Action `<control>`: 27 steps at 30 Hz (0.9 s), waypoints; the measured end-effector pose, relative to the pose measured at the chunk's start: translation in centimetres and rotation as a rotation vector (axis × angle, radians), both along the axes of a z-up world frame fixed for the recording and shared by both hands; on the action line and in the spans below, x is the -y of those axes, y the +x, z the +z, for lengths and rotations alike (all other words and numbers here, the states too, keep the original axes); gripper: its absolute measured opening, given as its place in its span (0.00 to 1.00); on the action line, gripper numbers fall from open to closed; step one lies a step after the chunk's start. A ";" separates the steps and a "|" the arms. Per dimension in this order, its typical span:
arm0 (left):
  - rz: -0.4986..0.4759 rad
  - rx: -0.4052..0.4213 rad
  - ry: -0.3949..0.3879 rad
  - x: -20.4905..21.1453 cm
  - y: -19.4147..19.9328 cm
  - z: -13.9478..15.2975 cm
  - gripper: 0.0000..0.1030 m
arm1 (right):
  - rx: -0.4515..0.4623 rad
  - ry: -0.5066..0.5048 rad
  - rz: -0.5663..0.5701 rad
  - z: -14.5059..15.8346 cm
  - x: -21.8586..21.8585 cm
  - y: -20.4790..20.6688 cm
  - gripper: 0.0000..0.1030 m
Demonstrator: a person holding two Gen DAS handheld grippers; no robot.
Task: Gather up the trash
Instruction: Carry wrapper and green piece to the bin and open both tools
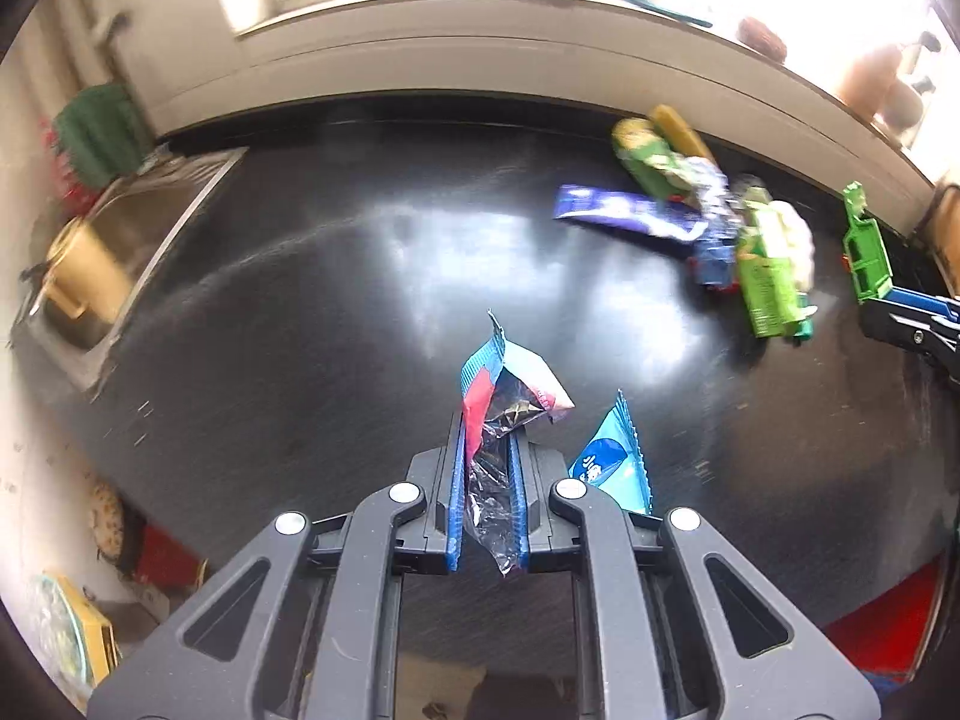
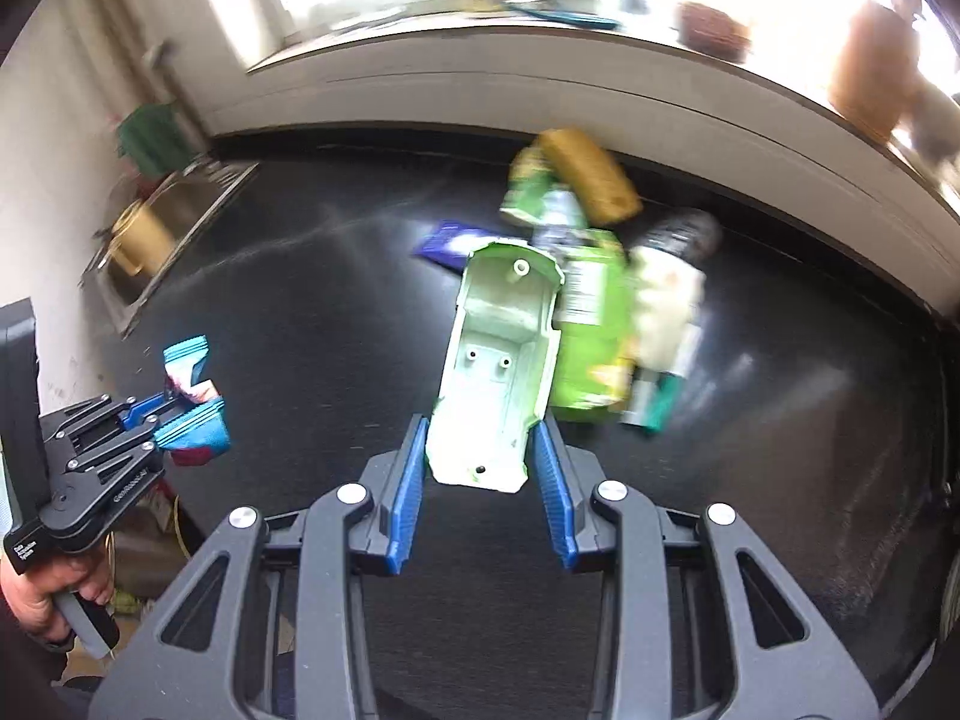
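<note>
Glossy black countertop [image 1: 336, 300], faintly scratched.
Crinkled shiny foil wrapper [image 1: 498, 414]; matt moulded green plastic shell [image 2: 498, 360]; brushed-metal sink [image 1: 138, 228] beside countertop.

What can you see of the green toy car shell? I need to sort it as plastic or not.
The car shell looks like moulded hard plastic, pale green inside, brighter green outside. Its hollow underside faces the right wrist camera, showing screw posts and small holes. It stands tilted, nose up, clamped at its lower end between the right gripper's blue fingers, held above the black counter. From the left wrist view it shows at the right edge.
</note>
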State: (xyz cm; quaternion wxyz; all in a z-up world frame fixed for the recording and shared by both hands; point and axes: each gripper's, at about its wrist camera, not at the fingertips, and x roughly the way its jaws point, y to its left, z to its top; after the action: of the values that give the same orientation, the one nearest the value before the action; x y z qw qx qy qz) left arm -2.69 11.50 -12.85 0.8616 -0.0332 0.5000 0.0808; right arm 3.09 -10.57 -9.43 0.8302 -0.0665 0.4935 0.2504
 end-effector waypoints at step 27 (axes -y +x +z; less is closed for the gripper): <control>0.629 -0.121 -0.182 -27.7 -26.1 -15.2 0.12 | -0.336 -0.131 0.791 -14.9 -43.7 -22.2 0.35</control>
State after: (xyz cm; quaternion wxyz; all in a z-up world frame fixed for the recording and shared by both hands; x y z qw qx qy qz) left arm -28.82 39.21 -28.02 0.7566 -0.2579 0.5209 0.2996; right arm -19.11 33.08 -24.38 0.5726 -0.2614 0.5731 0.5248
